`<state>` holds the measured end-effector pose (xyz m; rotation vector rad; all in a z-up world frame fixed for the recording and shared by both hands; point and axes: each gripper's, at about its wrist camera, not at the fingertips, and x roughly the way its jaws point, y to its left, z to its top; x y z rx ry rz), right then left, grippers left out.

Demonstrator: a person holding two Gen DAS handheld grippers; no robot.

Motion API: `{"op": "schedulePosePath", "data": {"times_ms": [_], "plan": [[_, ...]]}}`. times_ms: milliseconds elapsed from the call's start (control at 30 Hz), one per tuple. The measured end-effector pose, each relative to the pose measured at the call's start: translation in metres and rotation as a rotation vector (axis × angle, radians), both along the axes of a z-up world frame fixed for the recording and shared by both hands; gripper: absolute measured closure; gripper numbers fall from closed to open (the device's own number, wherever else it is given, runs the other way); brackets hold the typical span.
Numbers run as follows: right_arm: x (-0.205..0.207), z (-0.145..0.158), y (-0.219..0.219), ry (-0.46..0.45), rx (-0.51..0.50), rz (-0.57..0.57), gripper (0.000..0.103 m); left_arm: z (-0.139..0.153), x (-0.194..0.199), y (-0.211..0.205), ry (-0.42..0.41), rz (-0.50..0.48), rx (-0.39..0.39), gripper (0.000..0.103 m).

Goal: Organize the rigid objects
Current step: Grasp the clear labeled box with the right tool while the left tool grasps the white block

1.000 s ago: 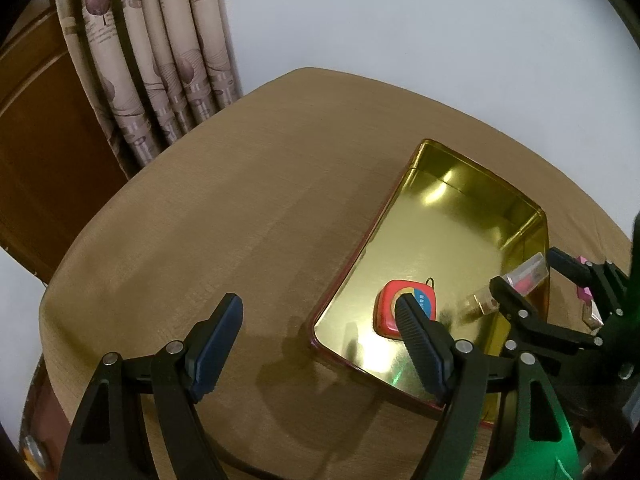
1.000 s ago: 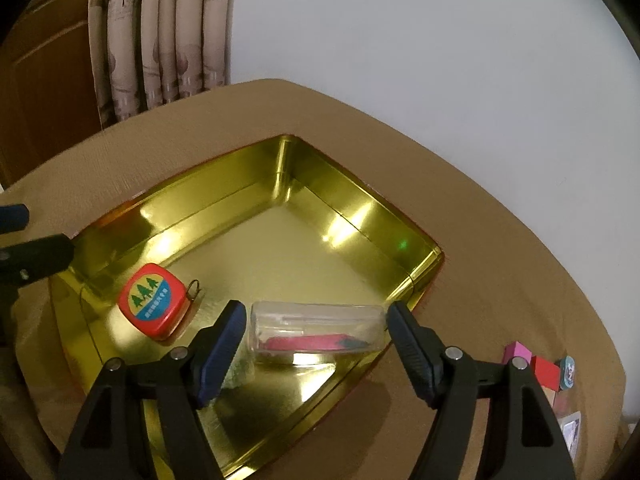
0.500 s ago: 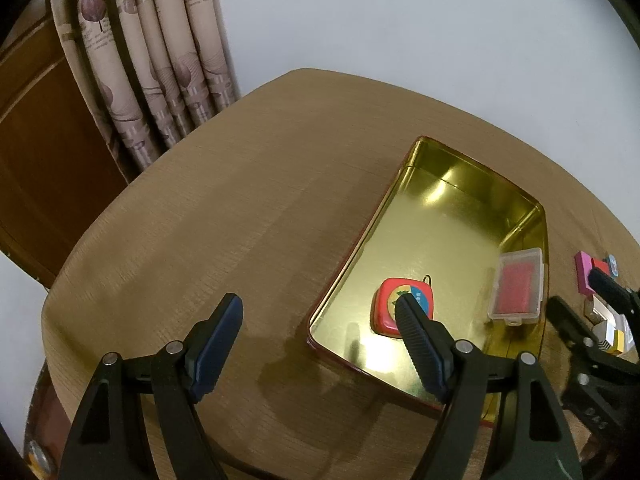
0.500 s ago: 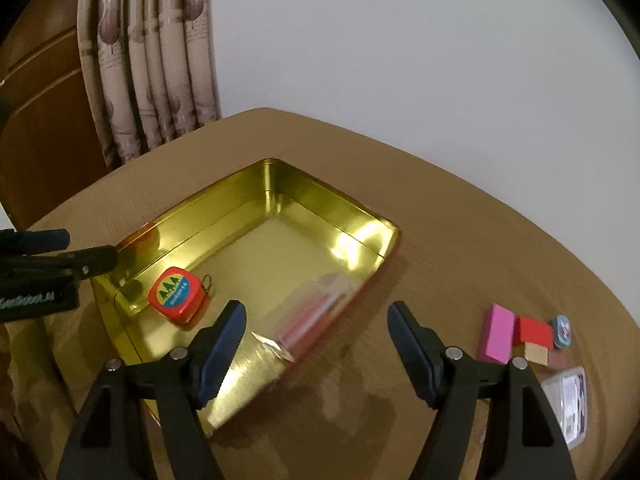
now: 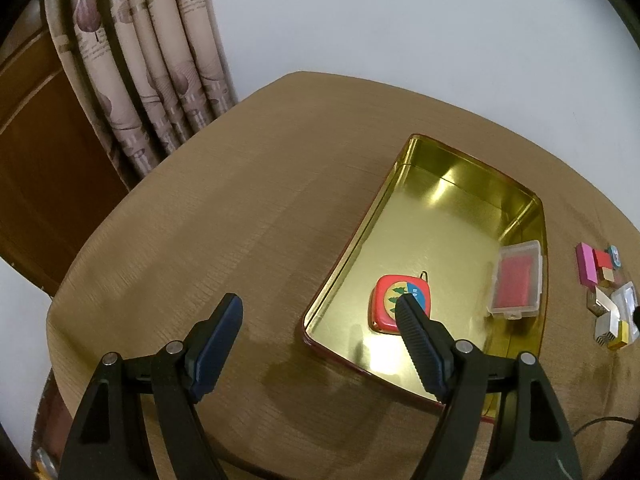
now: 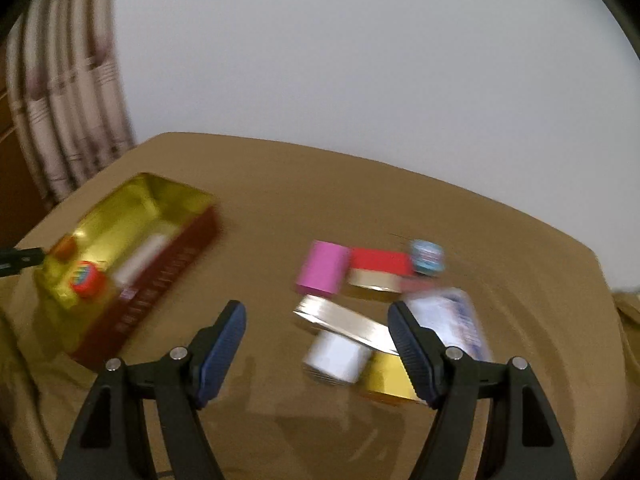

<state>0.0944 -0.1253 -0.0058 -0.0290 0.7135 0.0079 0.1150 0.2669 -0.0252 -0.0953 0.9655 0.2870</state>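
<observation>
Black fingers on the right gripper (image 6: 316, 336) are wide and empty now, swung off the gold tin (image 5: 536, 216) toward the loose blocks (image 6: 322, 266) at 12 o'clock. Clear case (image 5: 518, 280) dropped inside. Left gripper (image 5: 318, 322) idles wide.

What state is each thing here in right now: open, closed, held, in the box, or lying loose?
Gold tin: lidless, open, on the table.
Red tape measure: lying inside the tin.
Clear plastic case: closed, inside the tin.
Pink block: loose on the table.
Red block: loose beside the pink one.
Left gripper: open, empty.
Right gripper: open, empty.
</observation>
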Motion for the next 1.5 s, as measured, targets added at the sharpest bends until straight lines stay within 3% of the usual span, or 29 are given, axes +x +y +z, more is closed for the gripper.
{"op": "schedulePosePath", "data": {"times_ms": [167, 367, 700, 1033, 1100, 1167, 1500], "plan": [[-0.009, -0.013, -0.055, 0.029, -0.026, -0.108, 0.028, -0.001, 0.001, -0.005, 0.003, -0.012, 0.007, 0.027], [-0.015, -0.036, -0.09, 0.082, -0.039, -0.148, 0.028, -0.001, 0.001, -0.012, 0.003, -0.029, 0.028, 0.027], [0.005, -0.055, -0.097, 0.106, -0.049, -0.129, 0.028, -0.002, -0.004, -0.022, -0.01, -0.062, 0.035, 0.027], [0.038, -0.067, -0.1, 0.12, -0.049, -0.095, 0.028, -0.002, -0.006, -0.047, -0.026, -0.177, 0.052, 0.027], [0.039, -0.067, -0.1, 0.104, -0.035, -0.098, 0.028, -0.003, -0.007, -0.054, -0.027, -0.21, 0.049, 0.027], [0.039, -0.067, -0.1, 0.101, -0.01, -0.098, 0.04, 0.0, -0.009, -0.066, -0.04, -0.242, 0.054, 0.027], [0.009, -0.071, -0.115, 0.099, 0.008, -0.206, 0.04, -0.004, -0.013, -0.161, -0.028, -0.443, 0.031, 0.022]]}}
